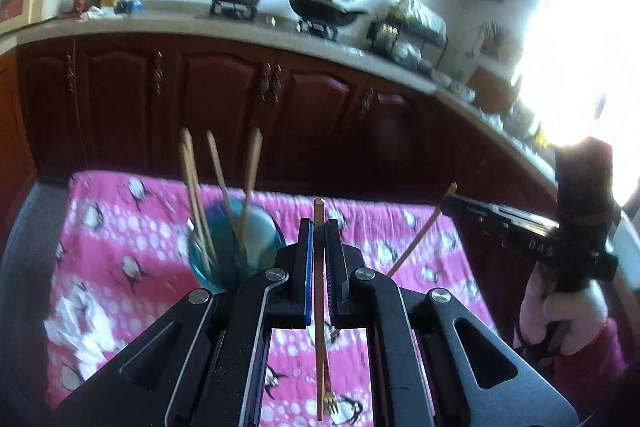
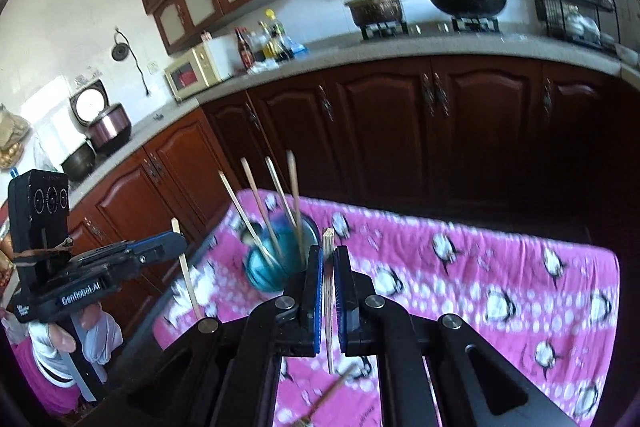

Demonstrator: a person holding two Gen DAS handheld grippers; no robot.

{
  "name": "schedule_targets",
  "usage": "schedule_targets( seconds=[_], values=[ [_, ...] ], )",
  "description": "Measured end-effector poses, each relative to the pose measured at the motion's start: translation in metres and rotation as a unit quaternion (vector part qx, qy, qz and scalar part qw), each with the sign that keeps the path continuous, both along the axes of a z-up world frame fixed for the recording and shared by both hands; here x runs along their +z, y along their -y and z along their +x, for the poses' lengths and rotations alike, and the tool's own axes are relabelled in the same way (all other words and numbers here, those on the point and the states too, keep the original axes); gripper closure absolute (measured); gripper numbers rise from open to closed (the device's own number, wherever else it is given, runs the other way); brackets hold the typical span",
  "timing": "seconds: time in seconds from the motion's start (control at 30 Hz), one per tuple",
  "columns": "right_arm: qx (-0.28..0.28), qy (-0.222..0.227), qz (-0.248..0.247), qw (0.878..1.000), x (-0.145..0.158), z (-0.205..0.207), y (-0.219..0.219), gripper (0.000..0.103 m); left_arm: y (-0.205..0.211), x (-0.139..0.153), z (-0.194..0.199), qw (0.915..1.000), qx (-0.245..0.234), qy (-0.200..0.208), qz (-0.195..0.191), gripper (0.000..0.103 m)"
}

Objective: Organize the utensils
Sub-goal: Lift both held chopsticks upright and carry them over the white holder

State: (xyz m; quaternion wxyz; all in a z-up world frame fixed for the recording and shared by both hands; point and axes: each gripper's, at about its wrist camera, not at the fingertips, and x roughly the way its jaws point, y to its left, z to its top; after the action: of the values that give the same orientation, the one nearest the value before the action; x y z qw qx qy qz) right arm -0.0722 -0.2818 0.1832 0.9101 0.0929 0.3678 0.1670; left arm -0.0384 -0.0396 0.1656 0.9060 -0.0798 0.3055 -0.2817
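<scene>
Left tool (image 1: 319, 247) pinches a chopstick (image 1: 319, 307) (base cropped); right tool (image 2: 328, 267) pinches another chopstick (image 2: 328, 291).

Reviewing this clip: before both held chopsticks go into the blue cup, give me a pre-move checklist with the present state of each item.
1. Left hand-held gripper shut on a chopstick: ok.
2. Right hand-held gripper shut on a chopstick: ok.
3. Blue cup upright on the pink cloth: ok.
4. Room left in the cup beside the chopsticks in the cup: ok, they lean apart and the opening shows.
5. Both held sticks clear of each other: ok, apart.
6. Any chopsticks left on the cloth: not ok, one lies under the right gripper.
</scene>
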Motion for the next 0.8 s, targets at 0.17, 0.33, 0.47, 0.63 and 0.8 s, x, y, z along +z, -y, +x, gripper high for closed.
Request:
schedule_targets(
  seconds=[0.17,0.33,0.47,0.63,0.8],
  values=[
    [0.015,0.036,0.005,0.999,0.034,0.022,-0.017,0.098,-0.019,0.041,0.017,0.9972,0.045,0.059,-0.001,0.099],
    [0.021,0.058,0.007,0.998,0.054,0.046,-0.035,0.098,-0.029,0.054,0.042,0.9912,0.088,0.099,0.007,0.099],
    [0.021,0.065,-0.003,0.998,0.053,0.067,-0.052,0.098,-0.029,0.048,0.066,0.9856,0.118,0.120,0.017,0.099],
    [0.021,0.055,-0.021,0.998,0.036,0.090,-0.067,0.098,-0.022,0.029,0.094,0.9829,0.133,0.125,0.019,0.099],
    [0.029,0.028,-0.024,0.999,0.009,0.104,-0.072,0.098,-0.010,0.005,0.110,0.9770,0.155,0.139,0.045,0.099]
  ],
)
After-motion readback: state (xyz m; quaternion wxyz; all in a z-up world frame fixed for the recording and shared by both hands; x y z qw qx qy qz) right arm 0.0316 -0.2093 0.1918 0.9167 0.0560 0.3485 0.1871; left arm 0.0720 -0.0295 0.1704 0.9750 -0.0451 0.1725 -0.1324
